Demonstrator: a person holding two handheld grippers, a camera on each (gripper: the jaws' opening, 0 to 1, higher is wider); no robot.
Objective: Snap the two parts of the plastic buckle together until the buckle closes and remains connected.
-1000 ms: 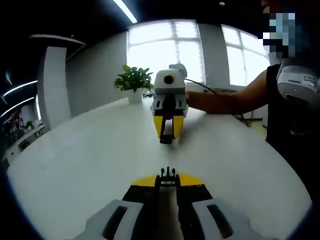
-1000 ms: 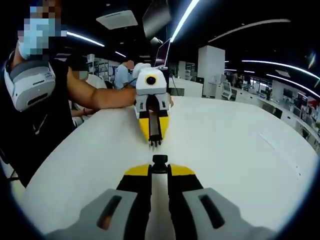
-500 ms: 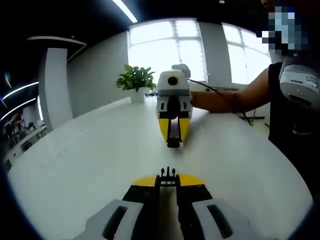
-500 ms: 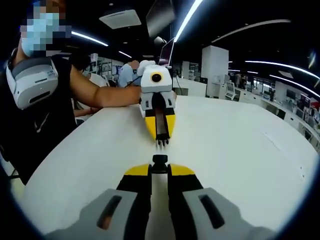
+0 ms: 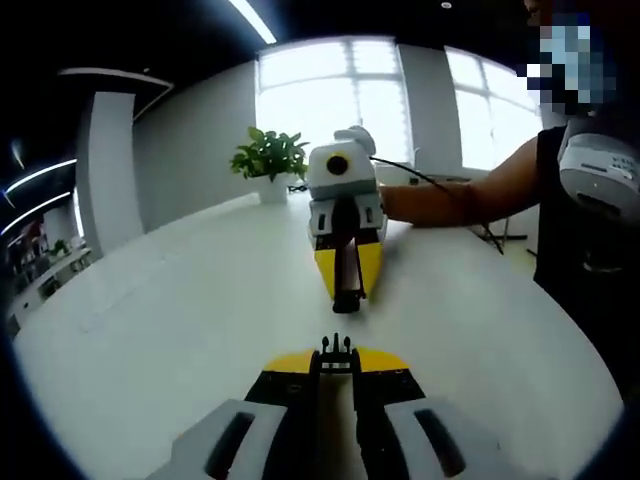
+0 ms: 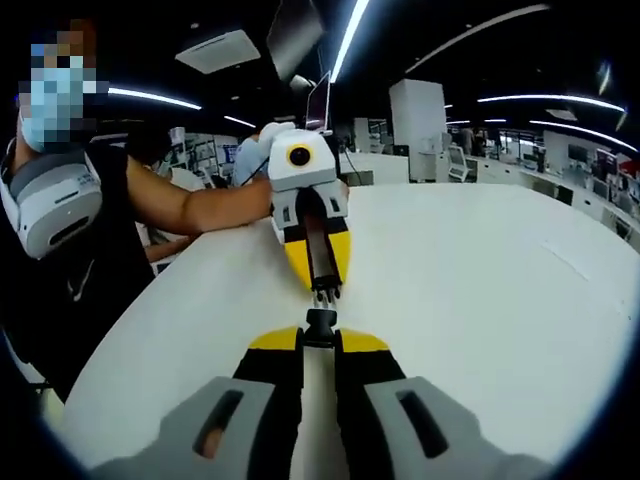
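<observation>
Tongs nose to nose, buckle halves about to meet

Left tongs [image 5: 337, 352] and right tongs [image 6: 320, 325] both stand narrow, each pinching one half of the black plastic buckle at its tip. They face each other head-on above the white tabletop [image 5: 150, 330]. Left gripper view: the right tongs [image 5: 346, 300] come in from across the tabletop, dark socket half [image 5: 346, 297] at their tip, just beyond the pronged half [image 5: 337, 349] held by this view's own tongs. Right gripper view: same pairing mirrored, left tongs [image 6: 325, 292] carry the pronged half [image 6: 325, 294], and its prongs sit just short of or barely touching the socket half [image 6: 320, 323]; cannot tell which.

Why held like this, as a guess: gripping each half by its rear leaves the mating ends free, and lining both tongs up on one axis lets the prongs push straight into the socket. Holding above the tabletop avoids drag and keeps both halves in sight. Buckle not yet joined; a straight push together is what is left. Slight sideways offset could make the prongs miss.

Person [image 6: 70, 230] stands at the tabletop edge, bare forearm [image 5: 450, 200] reaching in behind the right tongs. Potted plant [image 5: 268, 165] stands at the far end by the windows.

No brand, label or readable writing anywhere.
</observation>
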